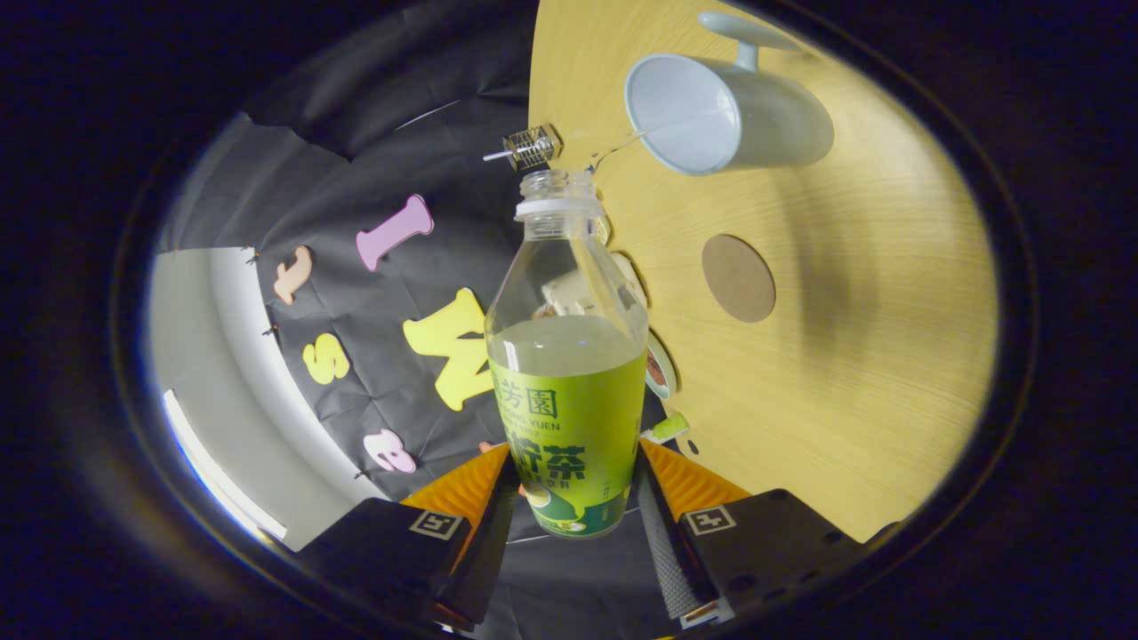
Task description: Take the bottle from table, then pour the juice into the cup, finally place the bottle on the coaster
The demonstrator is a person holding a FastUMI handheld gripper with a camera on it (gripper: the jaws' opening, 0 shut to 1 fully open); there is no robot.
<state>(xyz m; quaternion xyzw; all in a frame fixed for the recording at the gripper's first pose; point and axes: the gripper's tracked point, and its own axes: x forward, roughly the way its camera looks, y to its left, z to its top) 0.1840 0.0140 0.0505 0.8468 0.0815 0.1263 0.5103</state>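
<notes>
The tool (569,498) has both fingers closed against the lower body of the bottle (567,356), one on each side of the green label, so the bottle sits clamped between them and points away along the fingers. The whole view is rolled, with the wooden surface (845,373) standing to one side of the bottle, which means the bottle is held tipped over toward it. The bottle has no cap on; its clear neck and white collar ring are bare, and pale yellow-green juice fills it to about the top edge of the label. A thin stream of liquid (622,144) runs from the bottle's mouth across to the open rim of the cup (725,111), a pale grey mug with a handle that stands on the surface beyond the fingers. The round brown coaster (738,277) lies flat on the surface, nearer the tool than the cup and apart from it, with nothing on it. A small wire-wound metal piece (531,147) shows just beyond the bottle's mouth, at the surface's edge.
</notes>
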